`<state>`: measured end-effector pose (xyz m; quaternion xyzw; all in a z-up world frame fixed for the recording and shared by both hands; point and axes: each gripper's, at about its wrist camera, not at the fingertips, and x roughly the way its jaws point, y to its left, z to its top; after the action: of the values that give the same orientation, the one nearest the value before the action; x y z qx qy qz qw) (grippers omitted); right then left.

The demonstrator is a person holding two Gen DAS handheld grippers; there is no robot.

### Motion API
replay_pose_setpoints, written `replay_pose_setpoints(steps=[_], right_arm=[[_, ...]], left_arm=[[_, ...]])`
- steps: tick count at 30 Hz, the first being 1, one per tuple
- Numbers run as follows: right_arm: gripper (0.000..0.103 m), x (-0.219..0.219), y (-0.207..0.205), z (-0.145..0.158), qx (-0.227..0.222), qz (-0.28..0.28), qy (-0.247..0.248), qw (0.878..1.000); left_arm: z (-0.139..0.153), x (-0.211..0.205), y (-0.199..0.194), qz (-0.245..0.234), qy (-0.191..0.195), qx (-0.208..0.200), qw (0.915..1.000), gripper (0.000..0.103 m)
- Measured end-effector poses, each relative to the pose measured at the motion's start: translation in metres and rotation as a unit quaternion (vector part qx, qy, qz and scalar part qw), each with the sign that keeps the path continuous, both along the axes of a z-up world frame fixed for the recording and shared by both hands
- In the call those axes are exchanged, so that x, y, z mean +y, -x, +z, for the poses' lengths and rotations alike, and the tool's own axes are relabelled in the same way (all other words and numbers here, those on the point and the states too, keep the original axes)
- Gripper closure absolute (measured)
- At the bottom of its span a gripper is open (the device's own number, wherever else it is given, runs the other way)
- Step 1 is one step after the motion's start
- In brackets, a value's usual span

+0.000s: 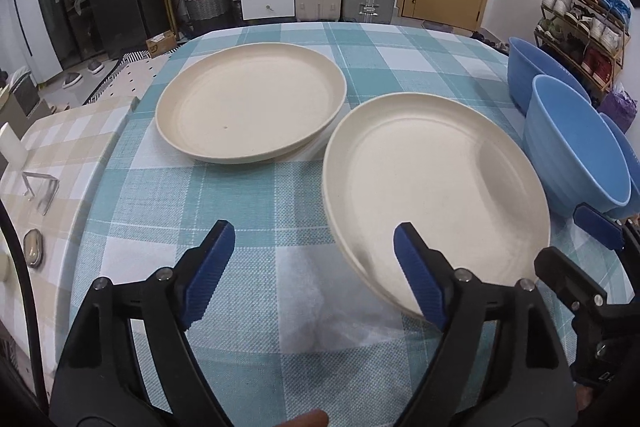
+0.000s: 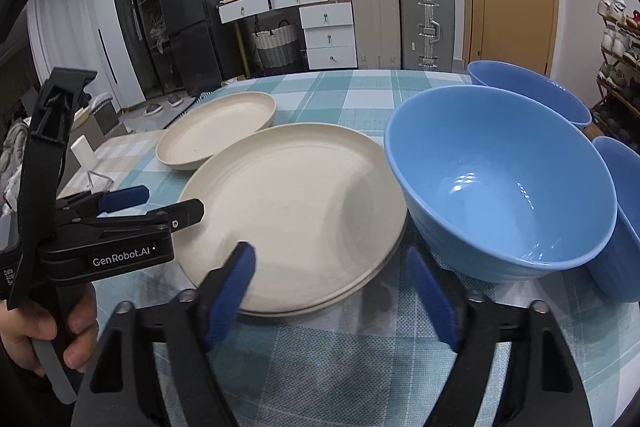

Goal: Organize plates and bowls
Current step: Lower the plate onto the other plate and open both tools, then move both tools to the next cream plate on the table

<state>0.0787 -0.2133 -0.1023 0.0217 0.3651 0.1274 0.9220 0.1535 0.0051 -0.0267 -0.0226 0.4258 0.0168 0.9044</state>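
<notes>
My left gripper hangs over the near edge of the tabletop, jaws wide apart and holding nothing, its right-hand pad above the near rim of the closer plate. My right gripper is just to the right of it, jaws also spread and empty, its left pad over that plate's near edge and its right pad just short of the big bowl.

From the left: the far plate stack sits toward the far left of the checked cloth — a second rim shows under the top plate, slightly offset. The near plate stack lies at the middle of the near edge, also two cream plates, matte and shallow with low upright rims. Beside it stands the nearest blue bowl, smooth, deep and glossy inside, its wall apparently touching the plate rim. Two more blue bowls crowd the right edge.

The risks, as I judge them: a pinch on the thin rim may take only the top plate and drag the lower one — or the slick bowl may be nudged toward the right edge. My two grippers are near enough to collide.
</notes>
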Motion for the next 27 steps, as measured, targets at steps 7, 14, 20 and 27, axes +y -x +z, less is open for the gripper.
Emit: replay_pose_setpoints(steps=[7, 14, 20, 27], right_arm=[[0.002, 0.015, 0.004, 0.008, -0.011, 0.012, 0.018, 1.0], [0.001, 0.033, 0.002, 0.019, -0.017, 0.041, 0.01, 0.999], [0.001, 0.046, -0.003, 0.034, -0.03, 0.058, 0.019, 0.998], [0.001, 0.055, -0.015, 0.053, -0.036, 0.067, 0.018, 0.997]], left_arm=[[0.023, 0.018, 0.014, 0.017, 0.003, -0.034, 0.9993, 0.001], [0.041, 0.039, 0.024, 0.039, 0.009, -0.046, 0.9981, 0.001], [0.051, 0.058, 0.032, 0.059, 0.009, -0.055, 0.9967, 0.001], [0.058, 0.077, 0.036, 0.075, 0.018, -0.062, 0.9951, 0.001]])
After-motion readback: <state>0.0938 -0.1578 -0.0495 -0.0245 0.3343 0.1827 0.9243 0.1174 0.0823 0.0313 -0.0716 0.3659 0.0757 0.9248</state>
